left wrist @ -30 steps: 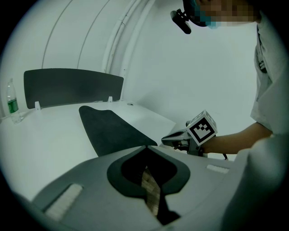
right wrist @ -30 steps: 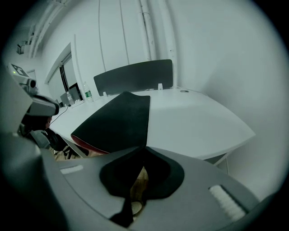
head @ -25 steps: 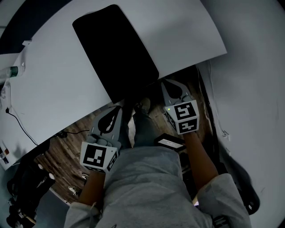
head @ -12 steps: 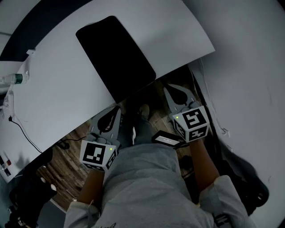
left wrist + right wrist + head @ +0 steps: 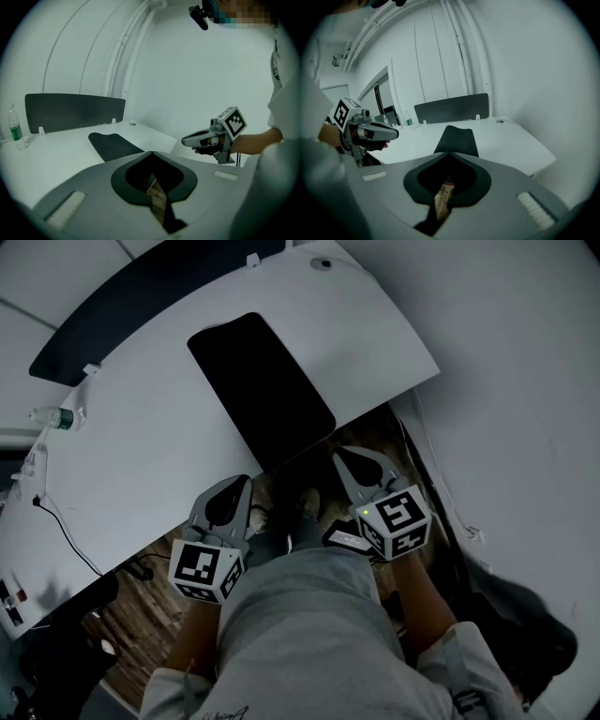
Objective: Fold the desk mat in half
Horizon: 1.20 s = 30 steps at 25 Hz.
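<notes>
Left gripper (image 5: 246, 480) and right gripper (image 5: 337, 452) have risen toward the bench (image 5: 141, 456), fingers together, empty; desk mat (image 5: 262, 390) lies unfolded

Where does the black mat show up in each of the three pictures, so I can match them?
Head view: the mat lies upper middle, on the white desk, reaching its near edge.
Left gripper view: the mat sits left of centre, running away from the camera.
Right gripper view: the mat sits at centre.
Shared landmark: the dark panel along the desk's far edge, beyond the mat.
</notes>
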Available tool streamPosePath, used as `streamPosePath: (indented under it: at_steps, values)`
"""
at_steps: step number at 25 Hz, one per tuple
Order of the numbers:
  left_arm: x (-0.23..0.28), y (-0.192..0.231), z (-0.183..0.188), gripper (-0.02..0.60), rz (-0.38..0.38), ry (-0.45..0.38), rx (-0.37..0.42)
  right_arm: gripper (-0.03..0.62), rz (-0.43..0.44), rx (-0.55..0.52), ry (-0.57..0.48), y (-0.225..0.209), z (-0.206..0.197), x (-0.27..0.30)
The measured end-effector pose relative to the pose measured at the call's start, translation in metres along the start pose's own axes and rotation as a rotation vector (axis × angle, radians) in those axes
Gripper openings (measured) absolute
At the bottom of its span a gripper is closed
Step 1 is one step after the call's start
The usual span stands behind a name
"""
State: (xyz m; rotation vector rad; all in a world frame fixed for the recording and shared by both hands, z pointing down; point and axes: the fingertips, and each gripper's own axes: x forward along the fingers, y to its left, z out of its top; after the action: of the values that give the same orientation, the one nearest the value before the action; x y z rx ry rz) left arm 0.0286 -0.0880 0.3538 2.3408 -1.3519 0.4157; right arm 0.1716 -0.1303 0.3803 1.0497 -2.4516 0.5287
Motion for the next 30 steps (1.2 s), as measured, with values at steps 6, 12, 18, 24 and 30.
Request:
streamPosePath:
  at_steps: [6,12,18,24,30]
  values:
    - [-0.018,0.010,0.014,0.020,0.013,-0.021,0.005,0.006,0.028,0.002,-0.033,0.026,0.026,0.002]
    - [-0.029,0.015,0.023,0.020,0.009,-0.049,0.007,0.006,0.074,-0.009,-0.061,0.052,0.047,0.004]
    - [-0.042,0.022,0.030,0.020,0.013,-0.073,-0.003,0.005,0.106,-0.030,-0.074,0.074,0.062,0.009]
    - [-0.050,0.029,0.036,0.020,0.020,-0.087,0.001,0.005,0.125,-0.040,-0.071,0.085,0.066,0.016]
    - [-0.054,0.032,0.034,0.020,0.021,-0.087,0.001,0.005,0.133,-0.040,-0.071,0.090,0.067,0.021]
